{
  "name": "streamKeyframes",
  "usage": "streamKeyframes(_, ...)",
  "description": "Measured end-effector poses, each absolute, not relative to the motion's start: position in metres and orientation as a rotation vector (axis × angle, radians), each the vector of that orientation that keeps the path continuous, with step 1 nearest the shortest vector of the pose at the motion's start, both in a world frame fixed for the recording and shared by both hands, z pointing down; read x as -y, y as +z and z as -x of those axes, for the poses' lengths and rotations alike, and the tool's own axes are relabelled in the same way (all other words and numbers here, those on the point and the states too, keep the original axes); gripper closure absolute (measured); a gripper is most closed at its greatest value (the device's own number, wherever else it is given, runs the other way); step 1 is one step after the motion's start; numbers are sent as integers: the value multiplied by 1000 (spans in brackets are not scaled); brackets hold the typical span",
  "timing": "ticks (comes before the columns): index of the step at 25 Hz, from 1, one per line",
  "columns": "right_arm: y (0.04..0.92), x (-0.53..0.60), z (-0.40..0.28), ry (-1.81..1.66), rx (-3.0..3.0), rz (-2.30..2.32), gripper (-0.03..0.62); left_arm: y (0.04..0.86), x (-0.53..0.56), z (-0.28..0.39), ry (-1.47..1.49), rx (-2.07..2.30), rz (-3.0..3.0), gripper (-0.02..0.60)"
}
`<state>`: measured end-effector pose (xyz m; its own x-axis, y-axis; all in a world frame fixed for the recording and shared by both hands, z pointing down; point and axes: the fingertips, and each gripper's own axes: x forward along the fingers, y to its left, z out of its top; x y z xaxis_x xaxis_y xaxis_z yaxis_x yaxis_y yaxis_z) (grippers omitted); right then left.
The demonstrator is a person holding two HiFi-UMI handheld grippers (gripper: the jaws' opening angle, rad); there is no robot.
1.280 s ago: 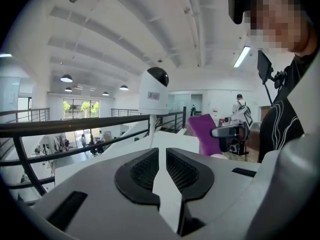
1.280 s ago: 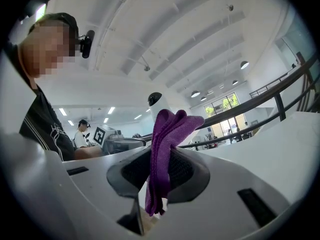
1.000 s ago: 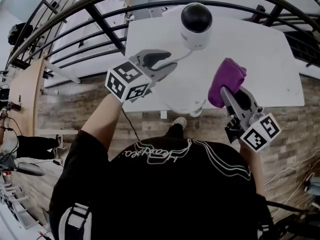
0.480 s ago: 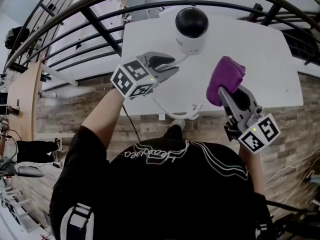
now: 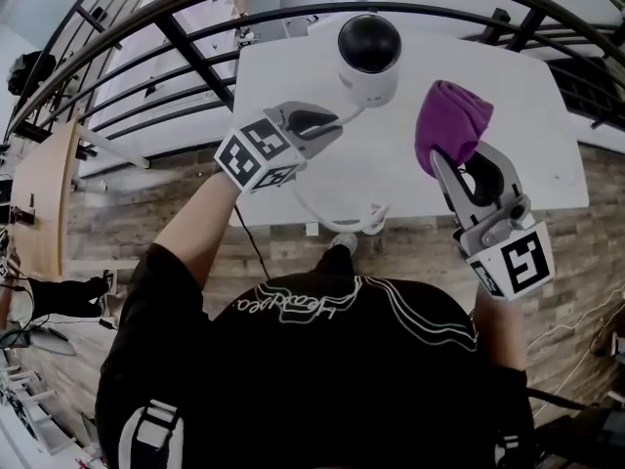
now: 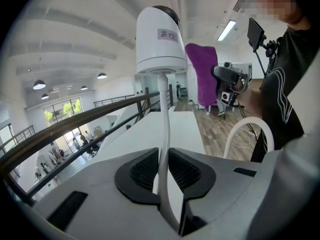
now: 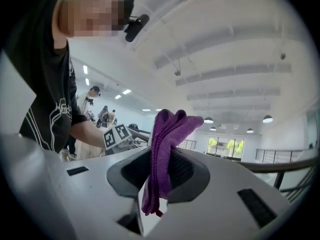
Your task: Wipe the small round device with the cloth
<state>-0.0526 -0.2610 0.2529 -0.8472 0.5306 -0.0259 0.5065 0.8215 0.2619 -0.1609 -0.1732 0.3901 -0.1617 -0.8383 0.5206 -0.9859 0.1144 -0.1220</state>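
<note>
The small round device, white with a black dome, stands on the white table; the left gripper view shows it upright. Its white cable runs from its base between the jaws of my left gripper. Those jaws are closing, and the pads lie against the cable on both sides. My right gripper is shut on a folded purple cloth, held up just right of the device and apart from it. In the right gripper view the cloth stands out of the jaws.
Black railing bars curve round the table's far and left sides. The cable hangs in a loop over the table's near edge, above a wooden floor. My own dark-sleeved torso fills the bottom of the head view.
My left gripper's jaws have closed in on the white cable. My right gripper has moved up and forward, carrying the purple cloth closer to the device.
</note>
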Motion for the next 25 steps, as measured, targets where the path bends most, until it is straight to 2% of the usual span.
streamKeyframes(14, 168, 218, 71, 1165, -2422, -629, 522, 395, 175, 161, 626, 2061, -1775, 515)
streamKeyframes(25, 201, 192, 74, 1549, -2089, -442, 522, 398, 175, 162, 601, 2071, -1771, 514)
